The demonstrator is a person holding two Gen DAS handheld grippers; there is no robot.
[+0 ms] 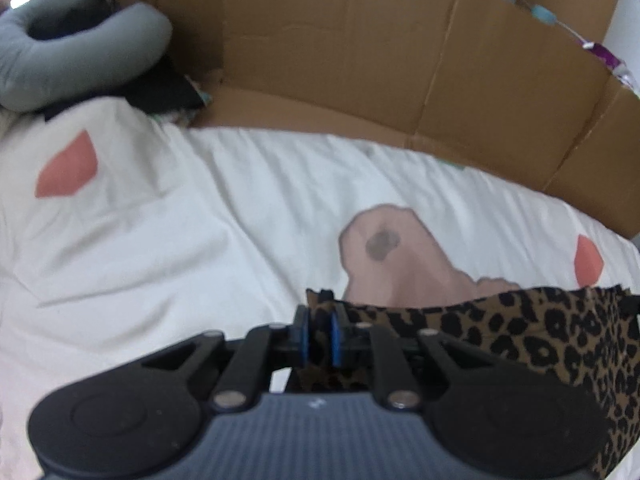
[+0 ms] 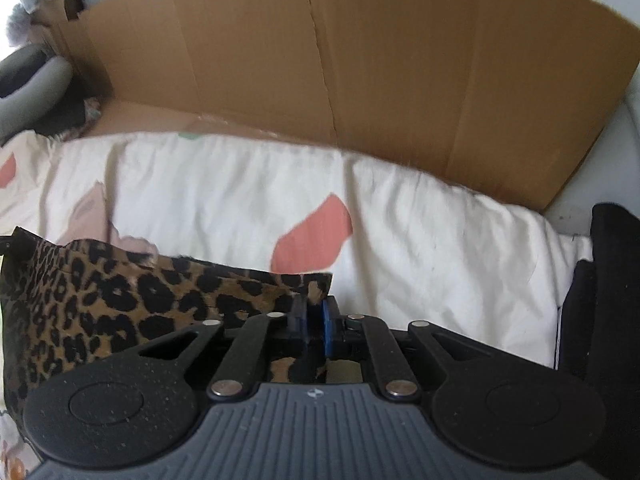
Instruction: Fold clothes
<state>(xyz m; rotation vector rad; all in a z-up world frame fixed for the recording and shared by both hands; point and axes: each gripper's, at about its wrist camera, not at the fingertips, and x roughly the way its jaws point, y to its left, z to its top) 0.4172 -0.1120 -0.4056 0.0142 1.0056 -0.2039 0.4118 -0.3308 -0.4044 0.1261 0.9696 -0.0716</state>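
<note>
Over the bedsheet [image 1: 168, 240], I hold leopard-print garment [image 1: 560, 332] w/ 2 grippers: left gripper [image 1: 319, 336] & right gripper [image 2: 316, 320] pinch top corners; soft, light, limp.

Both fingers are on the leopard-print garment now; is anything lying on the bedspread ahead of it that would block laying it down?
Nothing visible does. The white bedspread ahead of the leopard-print garment is bare up to the cardboard box; the grey cushion sits off at the far left.

Both claws point steeply downward. The left claw [image 1: 319, 330] pinches a corner of the leopard-print cloth [image 1: 540, 336] between its nearly closed blue pads, and the right claw [image 2: 315, 320] pinches the opposite corner likewise
</note>
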